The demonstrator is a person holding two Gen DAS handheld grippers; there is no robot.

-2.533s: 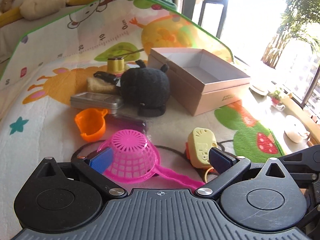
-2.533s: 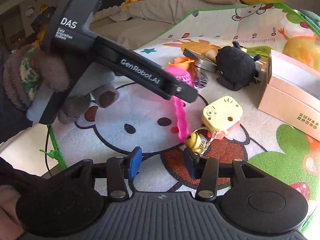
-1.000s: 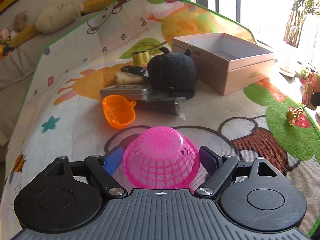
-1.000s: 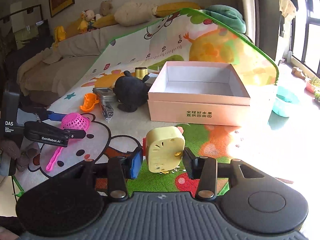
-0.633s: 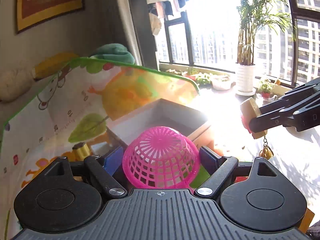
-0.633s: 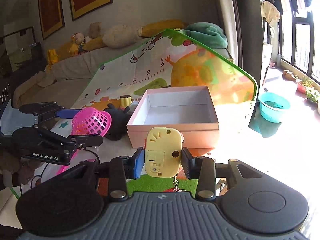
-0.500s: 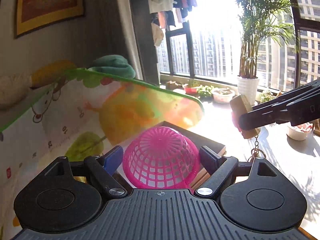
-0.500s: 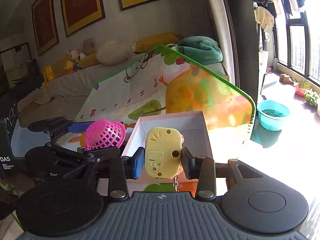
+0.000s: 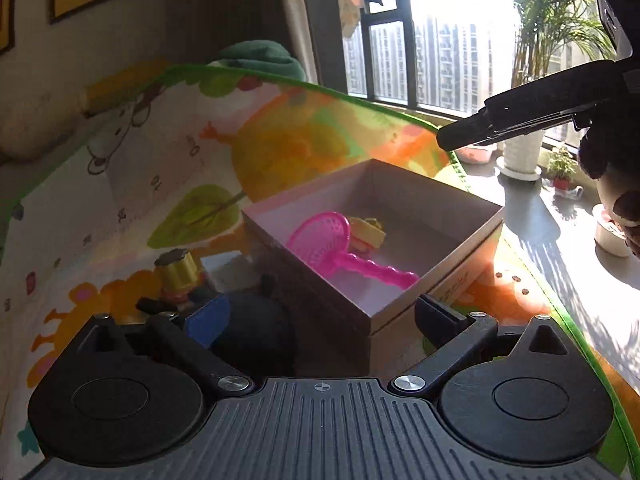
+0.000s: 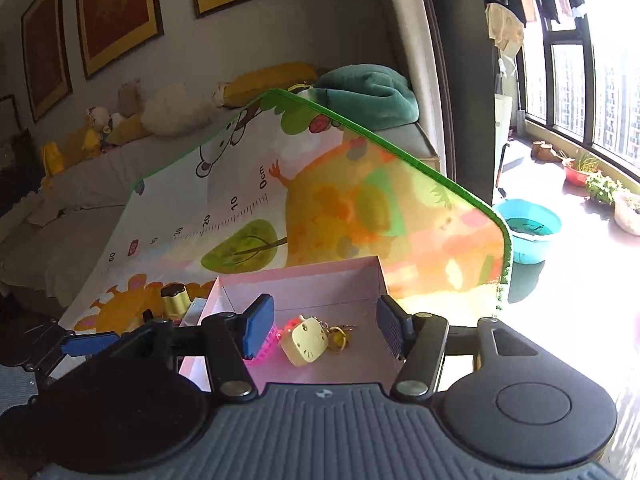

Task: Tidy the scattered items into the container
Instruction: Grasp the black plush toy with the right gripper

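The pink cardboard box (image 9: 404,188) stands open on the play mat. Inside it lie the pink plastic sieve (image 9: 324,240) and the yellow cat-face toy (image 10: 306,344) with its keychain (image 10: 340,336). My left gripper (image 9: 320,316) hangs just in front of the box, its jaws opening wide with nothing between them. My right gripper (image 10: 325,328) hovers above the box (image 10: 304,284), its jaws opening too, and the yellow toy lies free on the box floor below them. In the right wrist view the left finger hides most of the sieve (image 10: 266,344).
A black plush (image 9: 256,332) and a gold cylinder (image 9: 180,272) sit on the mat left of the box. The mat's far end (image 10: 360,184) rises against a sofa with cushions. A blue basin (image 10: 528,228) and potted plants stand by the sunlit window.
Both grippers came over the box and opened. The pink sieve left the left gripper and the yellow toy left the right one; both now lie in the box.
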